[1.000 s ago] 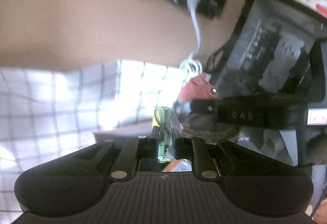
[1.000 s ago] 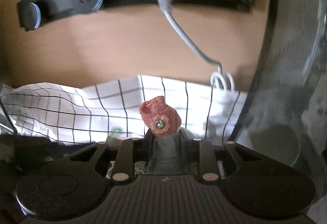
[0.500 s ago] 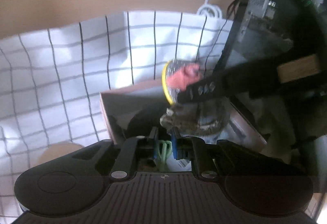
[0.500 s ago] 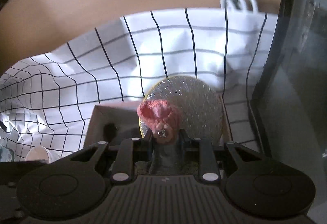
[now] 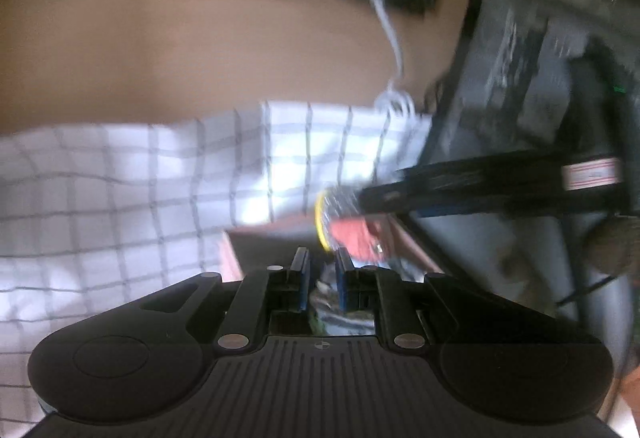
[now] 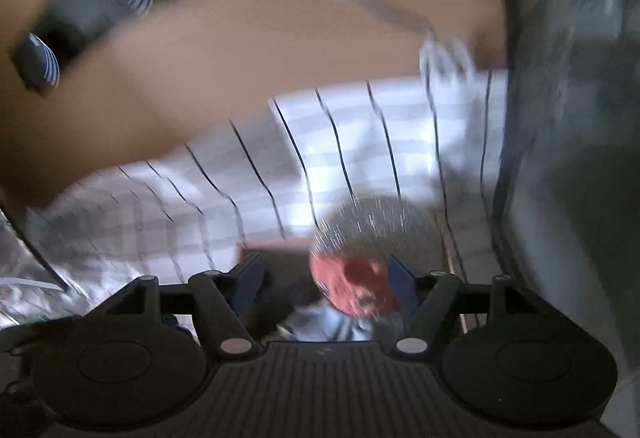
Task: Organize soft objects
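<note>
A: The pink knitted piece with a small flower stud [image 6: 354, 288] sits low in the middle of the right wrist view, over grey fabric [image 6: 332, 322] and in front of a glittery round disc [image 6: 380, 226] that leans at the far edge of a brown box [image 6: 276, 250]

B: Is it held?

A: No. The right claw [image 6: 326, 280] has just been opening and its blue pads stand wide, the pink piece between them but clear of the left pad; whether it brushes the right one is lost in blur

B: And the other one?

A: The left claw [image 5: 320, 278] is nearly closed; nothing can be made out between its pads, only blurred fabric beyond them. In its view the pink piece [image 5: 356, 238] lies right of centre, under the dark bar of the right claw [image 5: 472, 182]

B: What could go wrong?

A: The piece is soft and freshly released, so it may roll off the grey fabric or catch on the right pad and be dragged out as that claw pulls back. A knock could tip the disc. Both claws crowd the same box, so they may collide, or snag the checked cloth [image 6: 360, 146] covering the bench

B: And the white cable [image 5: 384, 18] at the upper right?

A: Well apart, less of a worry
</note>
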